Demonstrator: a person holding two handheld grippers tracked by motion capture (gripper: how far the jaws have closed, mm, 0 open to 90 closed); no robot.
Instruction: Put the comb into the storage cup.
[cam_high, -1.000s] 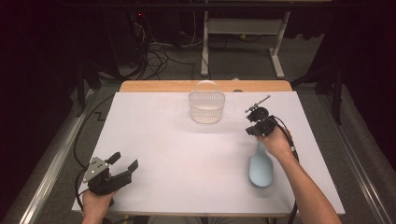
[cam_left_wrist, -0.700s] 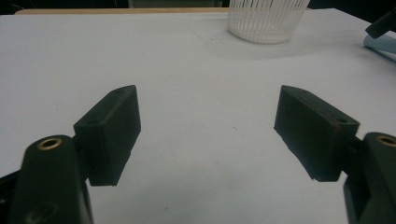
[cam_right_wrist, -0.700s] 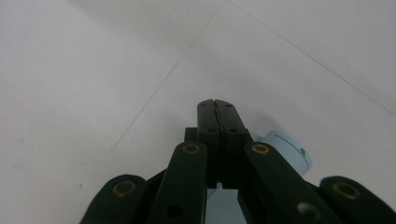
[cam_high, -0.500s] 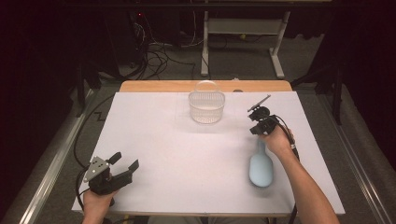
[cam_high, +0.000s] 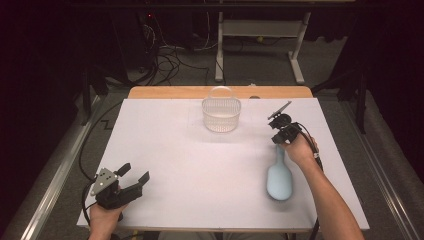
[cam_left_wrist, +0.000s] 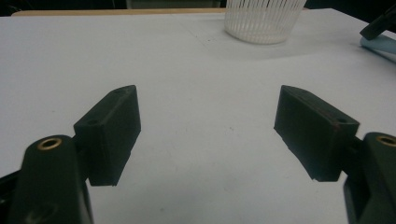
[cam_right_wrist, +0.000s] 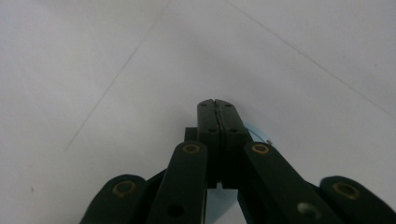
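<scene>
A light blue paddle-shaped brush (cam_high: 279, 180) lies on the white table (cam_high: 200, 165) at the right, with its thin handle pointing away from me. My right gripper (cam_high: 278, 144) is shut on that handle. In the right gripper view the jaws (cam_right_wrist: 217, 105) are pressed together, and a sliver of the blue brush (cam_right_wrist: 254, 133) shows beneath them. My left gripper (cam_high: 135, 172) rests near the front left corner, open, with nothing between its jaws (cam_left_wrist: 208, 121). A white slatted basket (cam_high: 221, 114) with a hoop handle stands at the far middle of the table.
The basket (cam_left_wrist: 261, 21) and an edge of the blue brush (cam_left_wrist: 380, 44) appear far off in the left gripper view. A wooden strip (cam_high: 165, 92) borders the far table edge. Cables and a desk frame (cam_high: 260, 45) sit on the floor beyond.
My right gripper has moved slightly away from me, drawing the blue brush along with it. The left gripper has stayed in place, still open.
</scene>
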